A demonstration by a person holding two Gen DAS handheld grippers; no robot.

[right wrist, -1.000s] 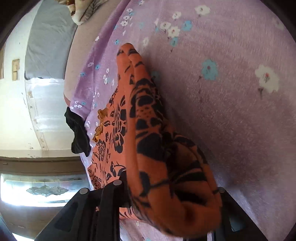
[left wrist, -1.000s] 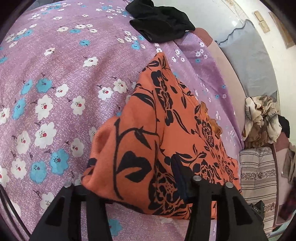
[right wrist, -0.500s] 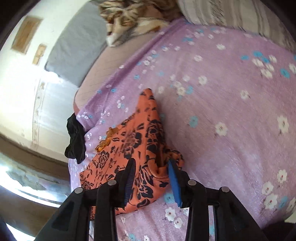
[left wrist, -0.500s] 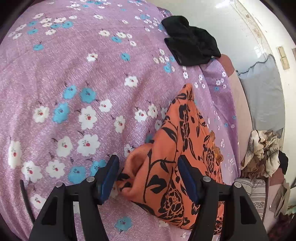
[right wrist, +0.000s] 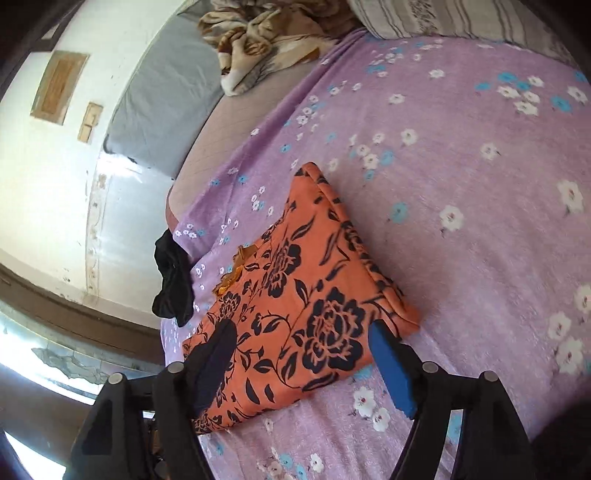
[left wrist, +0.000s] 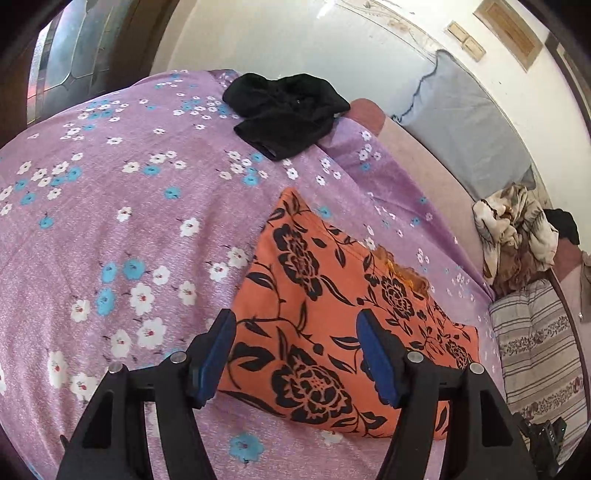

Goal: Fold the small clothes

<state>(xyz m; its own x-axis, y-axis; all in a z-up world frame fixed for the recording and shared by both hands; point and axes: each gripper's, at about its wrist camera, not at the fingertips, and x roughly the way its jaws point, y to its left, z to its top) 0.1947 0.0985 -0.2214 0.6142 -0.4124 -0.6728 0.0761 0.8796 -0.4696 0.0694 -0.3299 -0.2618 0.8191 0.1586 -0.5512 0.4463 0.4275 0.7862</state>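
Hovering claws (left wrist: 295, 325) above orange garment (left wrist: 332, 295)

A lilac bedspread (left wrist: 122, 229) printed with white and blue flowers covers the bed, and past its far edge a strip of bare pinkish mattress (left wrist: 417, 162) shows. A grey cushion (left wrist: 476, 122) leans against the white wall (left wrist: 295, 33) along that strip, a crumpled beige and brown patterned cloth (left wrist: 517, 225) lies heaped beside it, and a striped pillow (left wrist: 539, 347) sits at the bed's corner next to the heap. A dark wooden frame with patterned glass (left wrist: 70, 48) stands by the opposite corner.
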